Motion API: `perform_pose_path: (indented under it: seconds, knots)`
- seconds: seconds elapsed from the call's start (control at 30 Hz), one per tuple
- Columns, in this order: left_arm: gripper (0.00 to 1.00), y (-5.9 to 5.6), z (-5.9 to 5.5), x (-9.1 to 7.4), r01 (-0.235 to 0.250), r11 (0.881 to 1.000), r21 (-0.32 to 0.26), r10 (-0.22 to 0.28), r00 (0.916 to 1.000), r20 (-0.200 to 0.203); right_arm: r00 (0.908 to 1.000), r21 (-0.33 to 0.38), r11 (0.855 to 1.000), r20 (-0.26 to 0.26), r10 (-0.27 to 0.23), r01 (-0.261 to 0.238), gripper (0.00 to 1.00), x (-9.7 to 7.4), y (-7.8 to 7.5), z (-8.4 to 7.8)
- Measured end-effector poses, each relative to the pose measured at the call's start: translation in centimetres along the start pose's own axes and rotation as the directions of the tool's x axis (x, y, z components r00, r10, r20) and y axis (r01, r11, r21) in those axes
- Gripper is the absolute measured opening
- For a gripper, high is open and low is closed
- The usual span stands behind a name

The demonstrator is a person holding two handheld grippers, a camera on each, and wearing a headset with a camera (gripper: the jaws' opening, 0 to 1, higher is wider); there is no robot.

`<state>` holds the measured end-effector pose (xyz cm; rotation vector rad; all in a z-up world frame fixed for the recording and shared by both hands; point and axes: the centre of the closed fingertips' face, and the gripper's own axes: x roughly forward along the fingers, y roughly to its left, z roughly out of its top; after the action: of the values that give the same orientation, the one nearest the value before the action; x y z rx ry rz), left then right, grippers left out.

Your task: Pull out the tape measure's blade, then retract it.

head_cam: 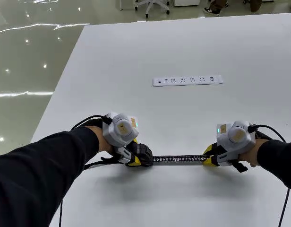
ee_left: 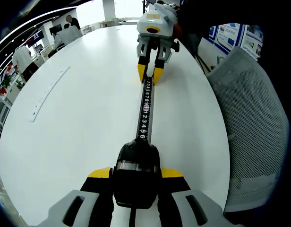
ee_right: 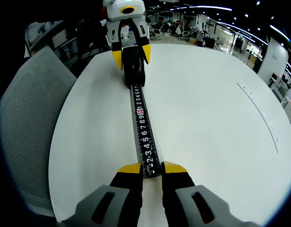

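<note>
While left gripper (ee_left: 136, 173) clamps tape measure case (head_cam: 143, 154) as anchor, right gripper (ee_right: 152, 169) pinches tip of blade (ee_right: 141, 123), drawn straight between them

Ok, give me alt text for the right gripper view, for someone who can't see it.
The right gripper pinches the end of the tape measure's blade, which runs straight across the white table to its black case, clamped in the left gripper. A grey mesh chair stands beside the table.
</note>
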<state>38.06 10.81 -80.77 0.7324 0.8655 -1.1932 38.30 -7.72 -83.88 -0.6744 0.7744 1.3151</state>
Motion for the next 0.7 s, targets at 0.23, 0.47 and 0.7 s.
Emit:
perform_pose_path:
  seconds: [0.23, 0.47, 0.7]
  knots:
    - [0.32, 0.0, 0.0, 0.0, -0.002, 1.0, 0.0, 0.002, 1.0, 0.001, 1.0, 0.006, 1.0, -0.004, -0.001, 0.001, 0.1, -0.4, -0.3, -0.6]
    - [0.32, 0.0, 0.0, 0.0, -0.003, 1.0, -0.003, 0.003, 1.0, 0.007, 1.0, 0.012, 1.0, -0.005, -0.001, 0.001, 0.1, -0.8, -0.4, -1.1]
    - [0.32, 0.0, 0.1, 0.0, -0.002, 1.0, -0.004, 0.002, 0.9999, 0.01, 1.0, 0.019, 1.0, -0.008, -0.003, 0.003, 0.1, -1.4, -0.5, -1.6]
